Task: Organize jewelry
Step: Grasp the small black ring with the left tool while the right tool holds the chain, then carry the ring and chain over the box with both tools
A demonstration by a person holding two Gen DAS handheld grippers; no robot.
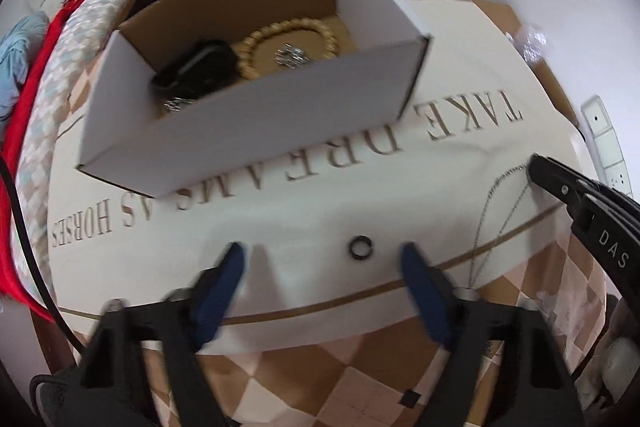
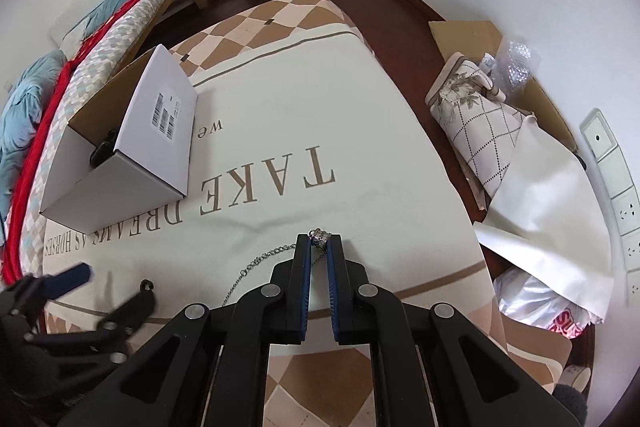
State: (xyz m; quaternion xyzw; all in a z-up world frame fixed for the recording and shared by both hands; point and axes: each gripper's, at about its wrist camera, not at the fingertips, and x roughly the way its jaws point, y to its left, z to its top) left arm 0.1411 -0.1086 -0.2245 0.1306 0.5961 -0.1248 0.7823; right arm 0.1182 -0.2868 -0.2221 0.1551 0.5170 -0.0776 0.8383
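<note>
**Necklace pinched, little black ring sitting between the other fingers**

Readable writing first: the cream cloth on the table has big brown letters, upside down from both cameras, saying "TAKE DREAMS AS HORSES", plus a small "we" near the box. The white cardboard box has a barcode sticker on its end wall; the print on it is too small to read. The side of the right gripper shows "DAS" in white in the left camera's view.

The right gripper points steeply down at the cloth, fingers squeezed nearly together on the small silver pendant of a thin chain necklace. From the pendant the chain trails off toward 8 o'clock in the right view, lying loose on the cloth, long axis roughly diagonal.

The left gripper also tips steeply down, its blue fingers standing apart and a bit blurred. A small black ring lies flat on the cloth between them, closer to the finger at 3 o'clock; neither finger touches it.

The box sits at 12 o'clock from the left gripper, open top, its long side running left-right. Inside are a bead bracelet, a black case-like thing at 9 o'clock of the bracelet, and two small sparkly pieces.
</note>
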